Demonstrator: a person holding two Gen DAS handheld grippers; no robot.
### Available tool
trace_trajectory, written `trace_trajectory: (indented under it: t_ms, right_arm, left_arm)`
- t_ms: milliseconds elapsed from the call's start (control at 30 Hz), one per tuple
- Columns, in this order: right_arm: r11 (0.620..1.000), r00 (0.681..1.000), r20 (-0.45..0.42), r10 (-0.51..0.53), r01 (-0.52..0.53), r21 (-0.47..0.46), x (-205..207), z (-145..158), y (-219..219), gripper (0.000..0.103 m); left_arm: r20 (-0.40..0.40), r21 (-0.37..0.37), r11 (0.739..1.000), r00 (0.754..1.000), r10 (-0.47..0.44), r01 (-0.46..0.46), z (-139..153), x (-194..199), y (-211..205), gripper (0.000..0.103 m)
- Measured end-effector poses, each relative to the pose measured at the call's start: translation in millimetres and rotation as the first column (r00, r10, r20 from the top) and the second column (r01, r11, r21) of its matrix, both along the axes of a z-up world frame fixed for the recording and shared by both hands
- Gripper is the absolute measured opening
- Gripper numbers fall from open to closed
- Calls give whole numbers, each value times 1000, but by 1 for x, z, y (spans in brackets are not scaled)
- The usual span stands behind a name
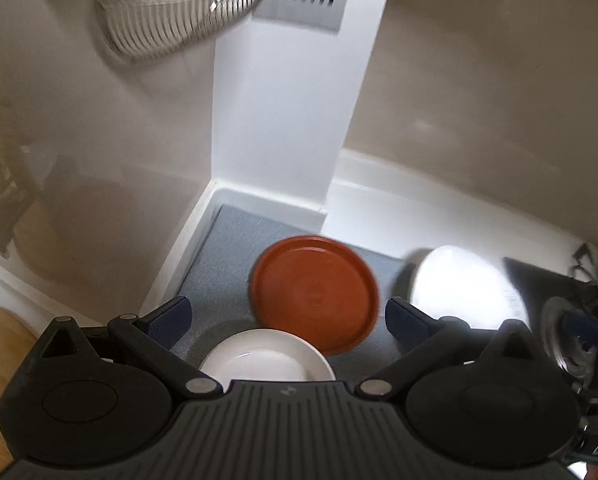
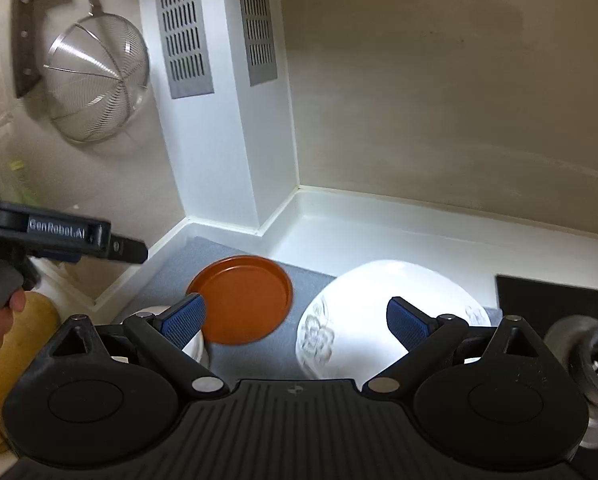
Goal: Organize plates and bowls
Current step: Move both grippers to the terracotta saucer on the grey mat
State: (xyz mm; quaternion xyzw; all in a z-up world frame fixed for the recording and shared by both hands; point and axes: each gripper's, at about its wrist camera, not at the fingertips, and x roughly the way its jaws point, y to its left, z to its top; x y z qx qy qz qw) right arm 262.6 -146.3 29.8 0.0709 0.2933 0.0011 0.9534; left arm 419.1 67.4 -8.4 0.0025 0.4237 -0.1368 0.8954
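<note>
Taking the round terracotta-orange plastic plate (image 1: 314, 294) as the landmark, everything lies on a grey textured mat (image 1: 219, 256) in the corner of the white table (image 2: 379, 224).

Leftmost, the left hand-held gripper (image 1: 288, 318) hangs with its blue-padded fingers (image 1: 171, 316) spread wide and nothing between them. Directly beneath it, on the near side of the orange plate, sits a small white ceramic bowl (image 1: 267, 354); in this view the orange plate's near rim overlaps the bowl's far edge, though I cannot tell whether they touch. So the bowl lies almost straight ahead and below this gripper, which is clearly the nearer of the two to it.

To the right of the orange plate, apart from it across bare mat, lies a large white plate with grey flower print (image 2: 379, 312), glaring under the light. The right hand-held gripper (image 2: 297, 320) hovers over it, fingers likewise spread and empty, the plate centred between them.

Being round, none of these has a long axis; I judge each gripper would take its own dish by the nearest rim.
</note>
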Motion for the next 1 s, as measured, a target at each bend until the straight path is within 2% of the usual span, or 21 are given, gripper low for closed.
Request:
trace_trajectory:
  t_ms: [100, 233, 367, 567, 767, 1000]
  right_arm:
    - [1000, 1000, -8, 10, -10, -16, 27, -5, -2, 98]
    - [998, 999, -26, 33, -34, -59, 65, -16, -3, 98]
    - [995, 996, -82, 44, -50, -85, 104, -30, -7, 98]
    - [984, 981, -164, 108, -129, -126, 160, -50, -3, 98]
    - [974, 961, -231, 154, -187, -131, 194, -69, 4, 98]
    - [961, 934, -298, 198, -244, -127, 215, -89, 14, 98]
  left_arm:
    - [-29, 30, 999, 1000, 11, -10, -16, 16, -7, 103]
    - [-94, 56, 995, 992, 85, -80, -42, 43, -13, 103]
    - [-164, 68, 989, 977, 138, -128, -63, 68, -18, 103]
    - [-204, 125, 979, 962, 184, -161, -86, 93, -27, 103]
    - [-238, 153, 972, 948, 212, -179, -100, 109, -23, 103]
    - [-299, 157, 969, 926, 230, -190, -115, 121, -13, 103]
